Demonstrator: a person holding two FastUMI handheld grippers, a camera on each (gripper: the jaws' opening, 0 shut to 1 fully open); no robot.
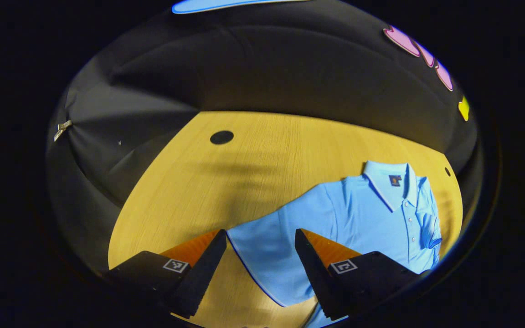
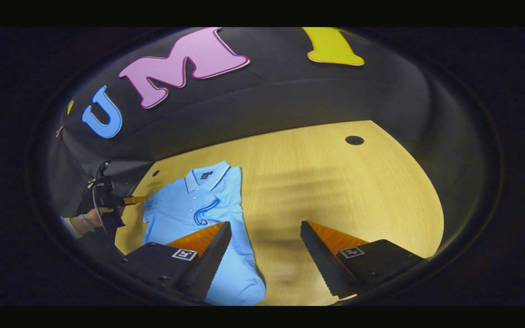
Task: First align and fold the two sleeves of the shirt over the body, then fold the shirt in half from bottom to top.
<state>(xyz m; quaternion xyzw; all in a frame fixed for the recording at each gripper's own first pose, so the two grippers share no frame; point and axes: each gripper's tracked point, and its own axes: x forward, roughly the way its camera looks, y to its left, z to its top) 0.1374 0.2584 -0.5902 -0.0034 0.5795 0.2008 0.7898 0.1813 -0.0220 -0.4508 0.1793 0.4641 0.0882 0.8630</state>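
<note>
shirt [image 1: 362, 218] hem cut off, far tool [image 2: 128, 199] too small

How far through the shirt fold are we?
Done: one sleeve lies folded over the shirt body. In hand: the open left gripper frames the other sleeve, flat on the table, ungrasped. The right gripper is open, holding nothing. Left: that sleeve, then the bottom-to-top fold.

Recording booth, not home: black cloth wall [image 1: 253, 68] draped close behind pale wooden bench [image 2: 335, 182]; round cable holes [image 1: 221, 137] in bench top near cloth; lighting pooled on bench.
</note>
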